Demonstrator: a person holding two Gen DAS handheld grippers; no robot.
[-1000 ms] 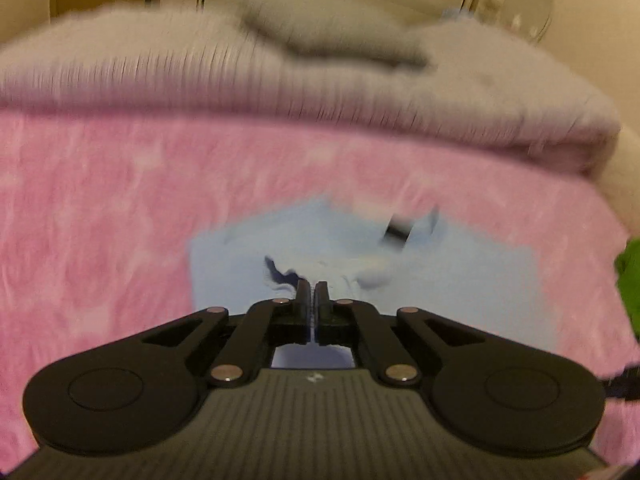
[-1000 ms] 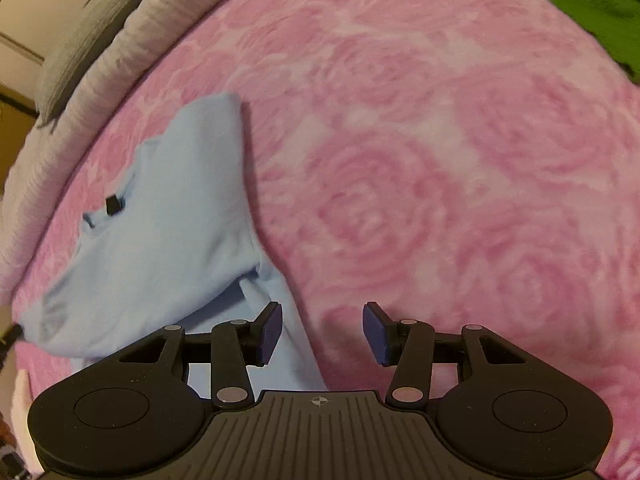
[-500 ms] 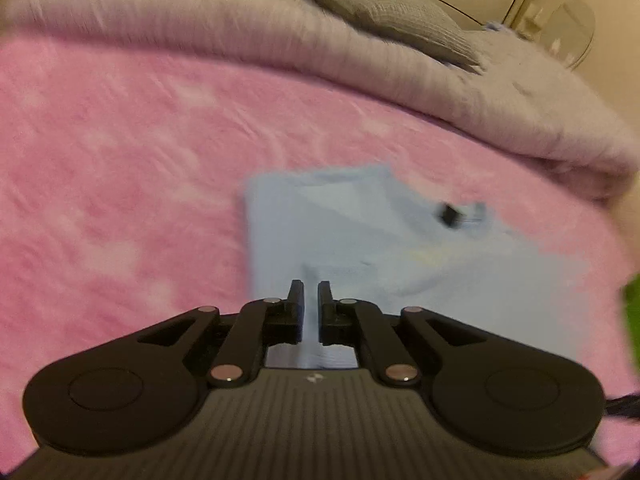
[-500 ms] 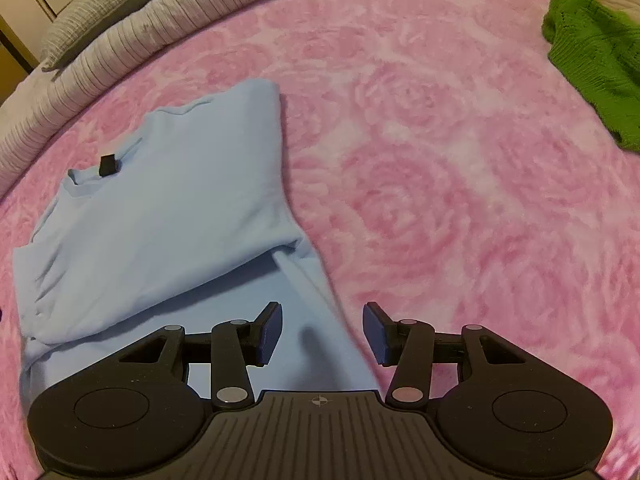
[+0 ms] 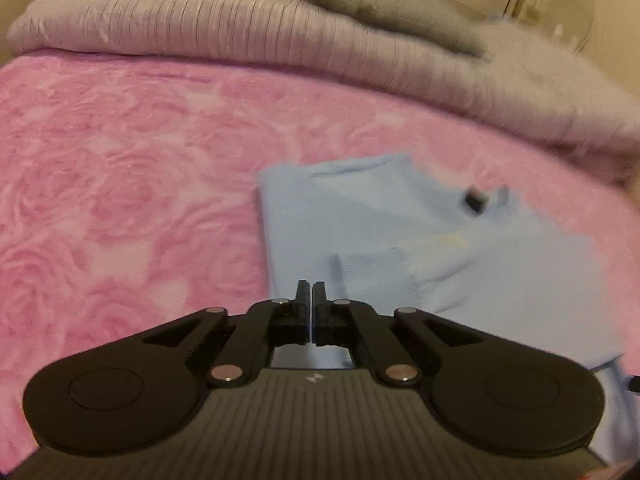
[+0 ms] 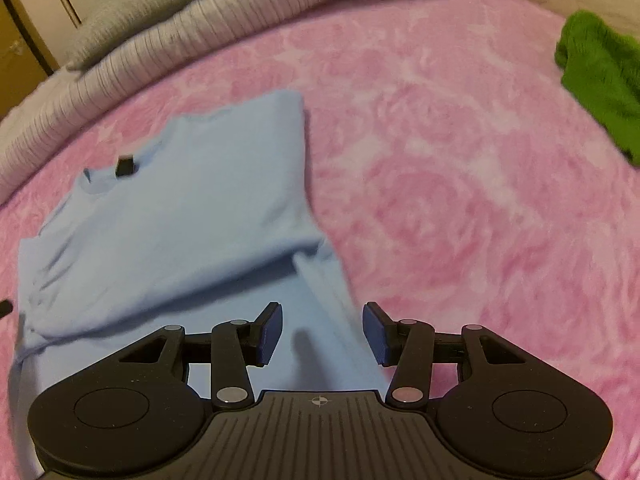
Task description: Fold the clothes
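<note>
Sleeves already turned in, a light blue T-shirt (image 6: 180, 208) lies on the pink rose-patterned bed cover (image 6: 460, 200). Left gripper (image 5: 311, 286) has just snapped closed, seemingly empty, over the shirt's left edge; right gripper (image 6: 322, 330) hovers half open above the lower part. Pinching both hem corners evenly should keep the next fold square.

- One light-blue shirt (image 6: 180, 216), centre-left of my right view;
- one green garment (image 6: 600, 76), upper right;
- one grey pillow (image 5: 384, 4), top;
- my two grippers (image 5: 311, 292) (image 6: 322, 332)
</note>
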